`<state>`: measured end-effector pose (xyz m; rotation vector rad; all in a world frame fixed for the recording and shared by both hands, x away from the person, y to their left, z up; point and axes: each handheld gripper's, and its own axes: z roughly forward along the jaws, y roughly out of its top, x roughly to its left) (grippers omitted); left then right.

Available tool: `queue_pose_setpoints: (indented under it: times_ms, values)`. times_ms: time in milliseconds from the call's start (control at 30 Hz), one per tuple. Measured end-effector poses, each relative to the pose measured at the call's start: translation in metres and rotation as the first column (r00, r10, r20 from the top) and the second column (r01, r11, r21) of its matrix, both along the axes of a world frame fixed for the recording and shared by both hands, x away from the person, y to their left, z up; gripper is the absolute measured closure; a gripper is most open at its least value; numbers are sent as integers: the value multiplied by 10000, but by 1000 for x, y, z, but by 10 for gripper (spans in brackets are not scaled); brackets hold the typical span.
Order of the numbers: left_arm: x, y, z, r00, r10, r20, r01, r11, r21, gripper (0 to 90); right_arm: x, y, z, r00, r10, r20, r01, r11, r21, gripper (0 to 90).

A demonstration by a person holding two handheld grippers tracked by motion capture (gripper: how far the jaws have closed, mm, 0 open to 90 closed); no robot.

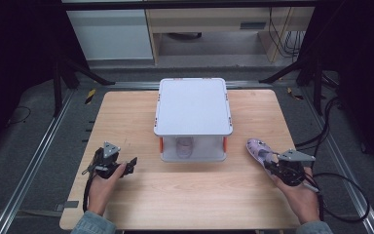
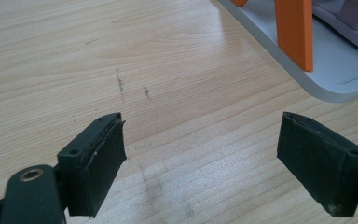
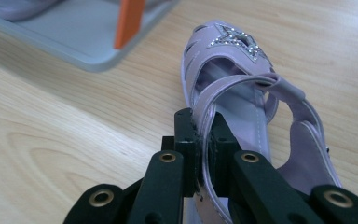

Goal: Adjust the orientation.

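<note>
A lilac sandal (image 3: pixel 242 88) with a glittering star on its toe lies on the wooden table (image 1: pixel 190 190), to the right of a grey two-level rack (image 1: pixel 193 105). My right gripper (image 3: pixel 205 135) is shut on the sandal's left side strap. From above, the sandal (image 1: pixel 259 148) points away from that gripper (image 1: pixel 272 163). A second lilac sandal (image 1: pixel 185 146) sits on the rack's lower shelf. My left gripper (image 2: pixel 200 163) rests low over bare wood, jaws wide apart with nothing between them; the high view puts this gripper (image 1: pixel 129 165) left of the rack.
The rack has orange posts (image 2: pixel 296 32) between its shelves, and its lower shelf (image 3: pixel 74 42) lies close to both grippers. Black cables (image 1: pixel 341 190) trail off the table's right edge. Bare wood stretches along the front of the table.
</note>
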<state>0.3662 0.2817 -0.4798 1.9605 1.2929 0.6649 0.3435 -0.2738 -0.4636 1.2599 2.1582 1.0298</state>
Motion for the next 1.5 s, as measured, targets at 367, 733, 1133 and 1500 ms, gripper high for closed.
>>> queue_pose_setpoints:
  times_ms: [367,733,1133,1500]
  values:
    - [0,-1,0,10000,-5,9,5,10000,8,141,-30,25,15,9942,1052,217,-1061,9935,418,856]
    - [-1,-2,1,10000,-44,25,44,10000,5,142,-49,79,17,9629,2697,37,-2686,9577,1036,855]
    - [0,-2,1,10000,-51,11,51,10000,-11,142,-51,139,13,9205,3903,-170,-3861,9154,1137,853]
    - [0,-3,0,10000,-93,-17,93,10000,25,142,-58,173,-6,8852,4609,-638,-4527,8848,1106,846]
